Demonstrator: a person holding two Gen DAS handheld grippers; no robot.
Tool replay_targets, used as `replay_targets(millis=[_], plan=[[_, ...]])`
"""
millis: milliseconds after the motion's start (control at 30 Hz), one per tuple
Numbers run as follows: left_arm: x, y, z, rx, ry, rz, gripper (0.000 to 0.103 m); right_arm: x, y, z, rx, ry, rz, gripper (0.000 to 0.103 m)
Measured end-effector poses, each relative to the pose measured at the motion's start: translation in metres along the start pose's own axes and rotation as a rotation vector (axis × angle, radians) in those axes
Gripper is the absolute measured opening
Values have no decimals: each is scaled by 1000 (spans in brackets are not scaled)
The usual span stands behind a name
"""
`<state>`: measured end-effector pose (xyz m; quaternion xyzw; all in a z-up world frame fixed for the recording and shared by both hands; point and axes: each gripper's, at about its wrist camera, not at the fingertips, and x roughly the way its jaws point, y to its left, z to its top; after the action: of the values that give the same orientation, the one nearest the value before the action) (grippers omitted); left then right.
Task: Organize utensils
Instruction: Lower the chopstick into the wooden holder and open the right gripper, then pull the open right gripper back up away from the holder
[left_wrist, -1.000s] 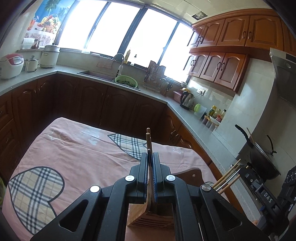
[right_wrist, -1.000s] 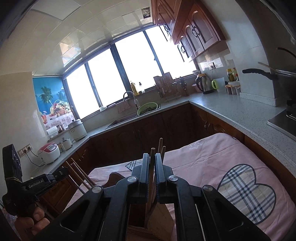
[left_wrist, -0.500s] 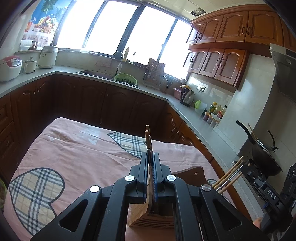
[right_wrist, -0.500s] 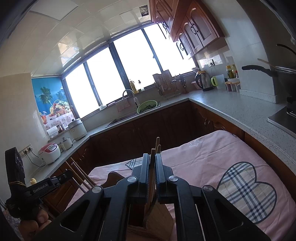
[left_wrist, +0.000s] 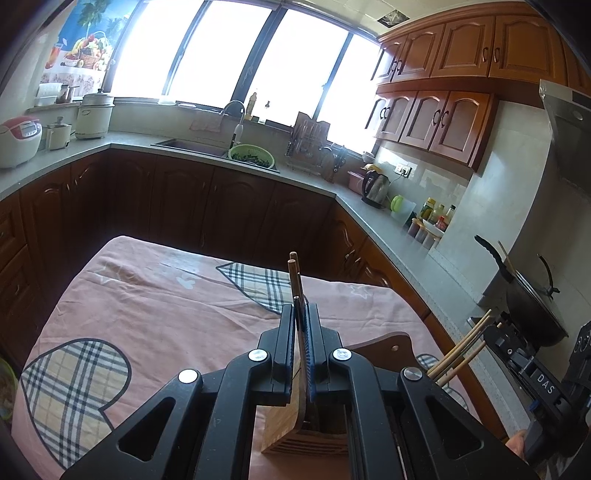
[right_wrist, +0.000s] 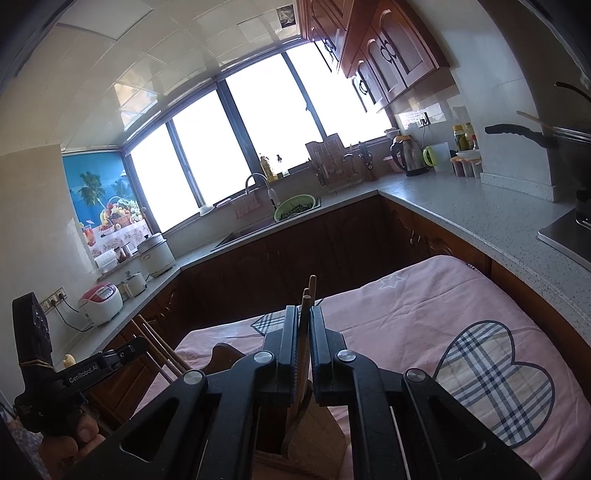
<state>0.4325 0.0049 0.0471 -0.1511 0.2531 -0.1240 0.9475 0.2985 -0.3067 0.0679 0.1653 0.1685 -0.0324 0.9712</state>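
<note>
Wooden holder (left_wrist: 291, 424) base cut off by frame; left gripper (left_wrist: 303, 321) and right gripper (right_wrist: 303, 325) each clamped on chopsticks (left_wrist: 295, 280), angled slightly downward.

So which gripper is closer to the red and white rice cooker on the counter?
Left. The left gripper is on the side by the red and white rice cooker; the right gripper is farther away.

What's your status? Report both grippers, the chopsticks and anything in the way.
Left gripper shut on brown wooden chopsticks. Right gripper shut on its own wooden chopsticks. Both above the slotted wooden holder on the pink cloth. Nothing in the way.
</note>
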Motion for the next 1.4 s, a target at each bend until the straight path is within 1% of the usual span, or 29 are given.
replay_targets(millis=[133, 167, 267, 367, 433, 467, 533, 567, 600, 667, 733, 833, 867, 900, 933, 1000, 1067, 1100, 1133, 1233, 1400], plan=[[-1, -1, 1, 1, 5, 2, 4, 0, 0, 0, -1, 2, -2, 7], [0, -1, 2, 1, 8, 2, 4, 0, -1, 0, 1, 3, -1, 11], [0, -1, 3, 0, 12, 5, 5, -1, -2, 0, 8, 6, 2, 10], [-1, 0, 3, -5, 15, 12, 10, -3, -5, 1, 16, 8, 2, 11], [-1, 1, 3, -11, 19, 16, 17, -3, -5, 1, 20, 9, 3, 11], [-2, 1, 3, -12, 18, 16, 18, -3, -5, 1, 21, 9, 2, 13], [-4, 1, 3, -12, 18, 18, 19, -4, -5, 1, 23, 9, 2, 21], [-4, 0, 4, -12, 17, 17, 19, -3, -4, 2, 23, 8, 1, 30], [-4, 0, 4, -14, 17, 16, 21, -4, -5, 2, 24, 6, 3, 35], [-6, -2, 4, -17, 15, 16, 27, -6, -3, 3, 23, 0, 6, 37], [-9, -2, 4, -21, 10, 12, 39, -8, -2, 3, 24, -2, 10, 40], [-16, -1, 2, -25, -3, 8, 52, -11, -2, 4, 26, -8, 15, 50], [-19, -1, 1, -25, -6, 9, 53, -13, -1, 5, 25, -10, 17, 55], [-22, -1, 0, -26, -10, 12, 59, -14, -1, 5, 25, -12, 18, 59], [-25, 0, -1, -28, -13, 18, 71, -15, -1, 5, 26, -14, 19, 62], [-33, 1, -4, -36, -26, 30, 86, -18, -2, 5, 31, -19, 24, 83], [-41, 2, -9, -40, -30, 26, 89, -21, -2, 4, 35, -25, 32, 94], [-44, 2, -11, -42, -25, 32, 94, -23, -2, 4, 36, -28, 35, 94], [-47, 3, -14, -46, -23, 38, 97, -25, -1, 3, 35, -27, 38, 94], [-57, 6, -20, -55, -18, 38, 97, -31, 1, 0, 32, -20, 51, 95], [-78, 9, -30, -70, -4, 36, 98, -45, 7, -8, 19, -9, 65, 98]])
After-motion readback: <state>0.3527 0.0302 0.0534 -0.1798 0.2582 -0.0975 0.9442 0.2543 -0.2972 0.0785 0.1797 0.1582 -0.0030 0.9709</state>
